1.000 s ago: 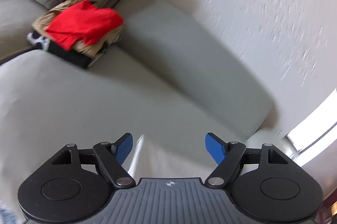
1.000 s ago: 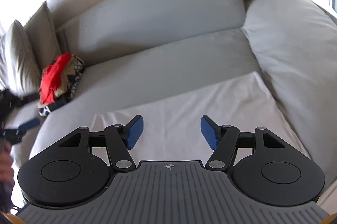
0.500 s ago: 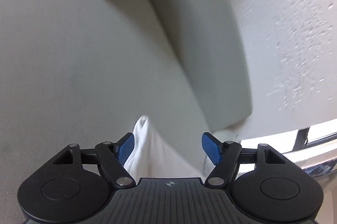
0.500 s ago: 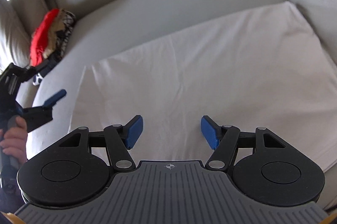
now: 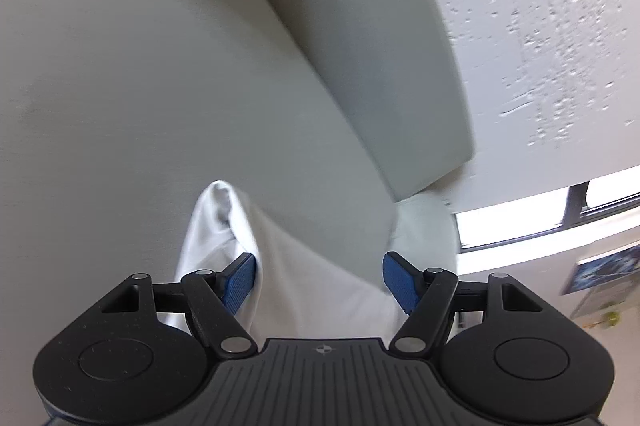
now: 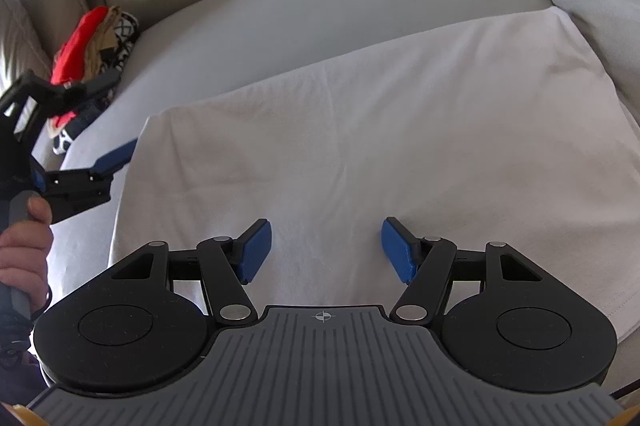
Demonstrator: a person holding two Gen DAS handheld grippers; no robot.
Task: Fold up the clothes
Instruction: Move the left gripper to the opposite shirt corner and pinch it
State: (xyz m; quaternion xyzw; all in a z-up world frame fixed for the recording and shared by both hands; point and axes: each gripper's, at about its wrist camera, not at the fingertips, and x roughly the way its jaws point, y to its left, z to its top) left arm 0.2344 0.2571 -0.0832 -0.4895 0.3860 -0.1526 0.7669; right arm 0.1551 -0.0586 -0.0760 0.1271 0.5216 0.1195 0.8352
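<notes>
In the left wrist view, our left gripper (image 5: pixel 318 276) has its blue fingers (image 5: pixel 240 280) spread, with nothing pinched; a raised corner of the white garment (image 5: pixel 224 226) stands up at the left-hand finger, and the cloth runs on beneath and between the two. The garment lies on the grey sofa seat (image 5: pixel 140 86), with the back cushion (image 5: pixel 372 46) and a textured white wall (image 5: pixel 540 26) behind. Most of the garment is cut off below the gripper body here, so we cannot tell whether a finger touches the cloth. In the right wrist view, our right gripper (image 6: pixel 325 248) hangs over the near part of the same white garment (image 6: pixel 380 130), fingers (image 6: pixel 256 250) spread wide and gripping nothing. The garment is laid out flat and fairly smooth across the sofa seat (image 6: pixel 280 10), and its near edge is hidden behind the gripper. At the left edge we see the left gripper (image 6: pixel 104 162) in a hand (image 6: pixel 24 250) at the garment's corner. A pile of clothes (image 6: pixel 92 42), red on top, sits near a cushion. We judge this garment spread but not yet folded: the corners have yet to be taken and every fold is left. How neat that pile is, we cannot make out.
</notes>
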